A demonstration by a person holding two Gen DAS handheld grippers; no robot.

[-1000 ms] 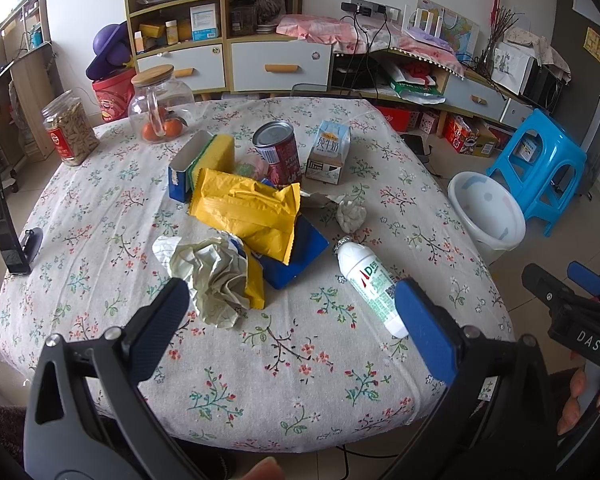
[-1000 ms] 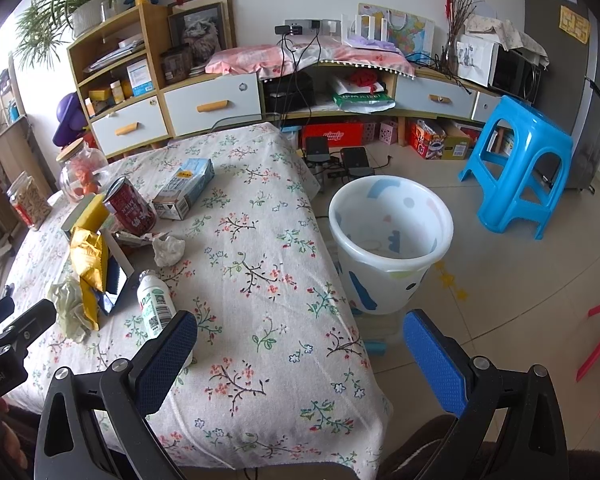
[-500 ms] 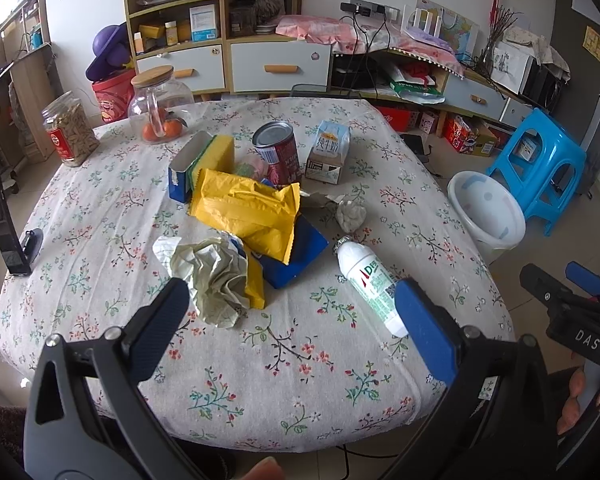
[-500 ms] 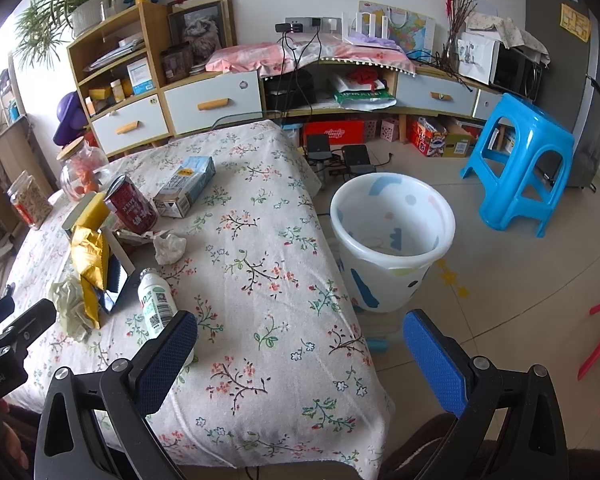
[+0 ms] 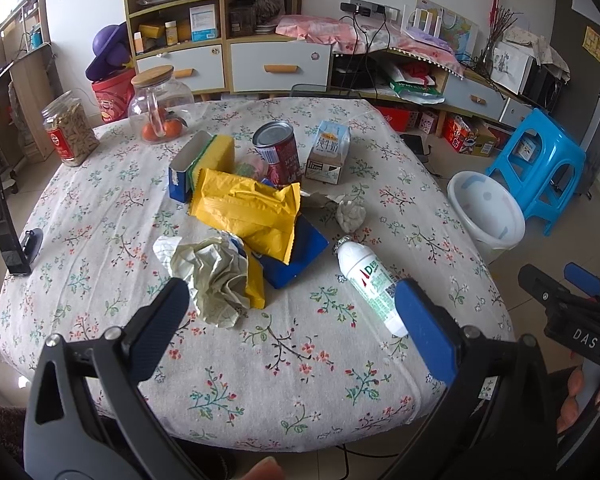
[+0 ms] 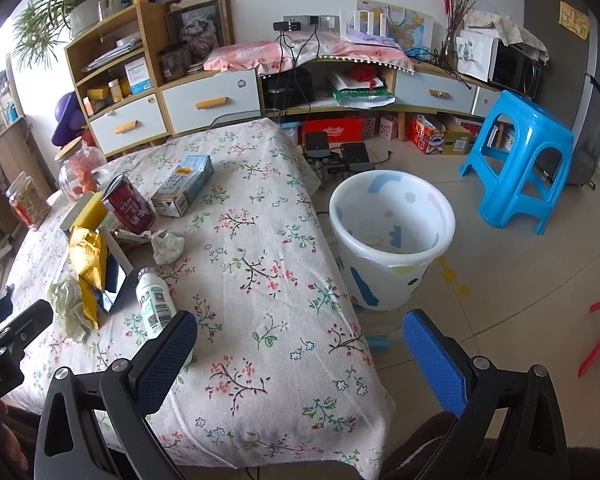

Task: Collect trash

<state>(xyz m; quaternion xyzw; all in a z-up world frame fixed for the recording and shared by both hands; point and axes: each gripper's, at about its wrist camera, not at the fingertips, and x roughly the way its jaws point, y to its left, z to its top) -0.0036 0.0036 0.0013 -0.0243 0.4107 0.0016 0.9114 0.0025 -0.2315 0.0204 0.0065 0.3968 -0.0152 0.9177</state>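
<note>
Trash lies on the floral table [image 5: 284, 360]: a white bottle [image 5: 370, 280], a crumpled paper [image 5: 216, 276], a yellow bag [image 5: 248, 212], a small paper wad [image 5: 351, 217], a red can [image 5: 278, 152] and a milk carton [image 5: 329, 152]. The white waste bin [image 6: 392, 236] stands on the floor right of the table. My left gripper [image 5: 292, 320] is open and empty above the table's near edge. My right gripper [image 6: 300, 348] is open and empty over the table's near right corner; the bottle [image 6: 154, 304] lies by its left finger.
A blue stool [image 6: 524, 160] stands beyond the bin. Two jars [image 5: 160, 104] and a phone stand [image 5: 8, 232] sit on the table's left side. A blue and yellow box [image 5: 204, 160] lies behind the bag. Cabinets line the back wall.
The right gripper view has shifted slightly, bringing the bin a little closer. The left gripper has hardly moved. Both stay open.
</note>
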